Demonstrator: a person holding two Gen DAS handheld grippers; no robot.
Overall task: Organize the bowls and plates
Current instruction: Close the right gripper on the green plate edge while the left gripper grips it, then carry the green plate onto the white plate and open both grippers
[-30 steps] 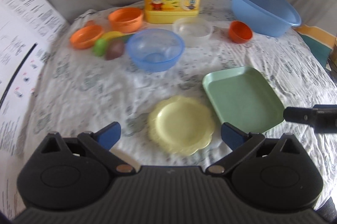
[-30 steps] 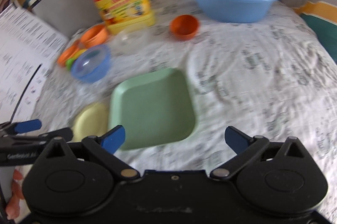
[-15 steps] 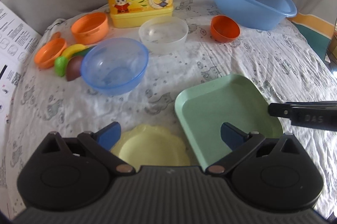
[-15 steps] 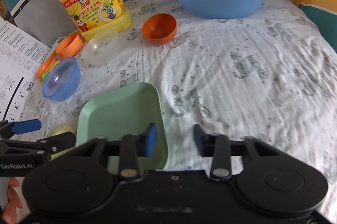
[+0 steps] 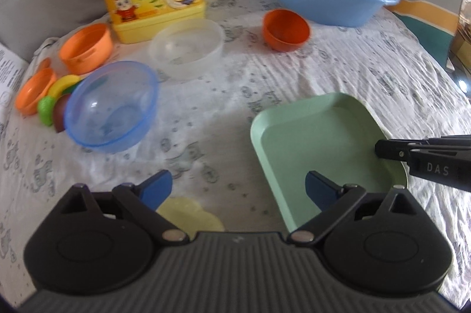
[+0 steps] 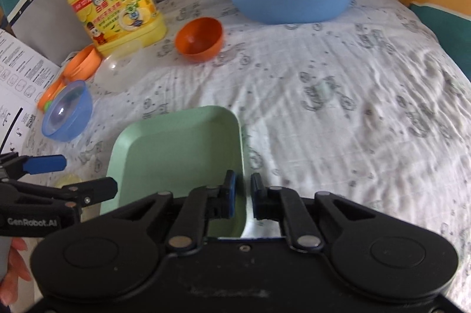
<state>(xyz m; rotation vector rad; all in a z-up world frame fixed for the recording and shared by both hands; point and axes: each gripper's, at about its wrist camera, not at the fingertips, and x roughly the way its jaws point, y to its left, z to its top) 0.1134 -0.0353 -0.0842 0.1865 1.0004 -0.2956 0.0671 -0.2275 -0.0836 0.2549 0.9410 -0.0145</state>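
We note the green square plate (image 6: pixel 179 157) lying on the patterned cloth (image 6: pixel 338 113), its near right rim pinched between the closed pads of the right gripper (image 6: pixel 242 191). The left gripper (image 5: pixel 238 185) hovers wide, jaws closing slightly, nothing gripped; the yellow plate (image 5: pixel 188 214) lies under it. The blue bowl (image 5: pixel 112 107) sits well left.

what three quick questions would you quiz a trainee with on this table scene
1. True or false: the yellow detergent jug stands upright.
2. What is the right hand-held gripper shut on? A) clear bowl B) rim of the green square plate C) blue bowl
3. What colour is the small scalloped plate beside the green one?
Key: 1 true; 2 B; 3 yellow.
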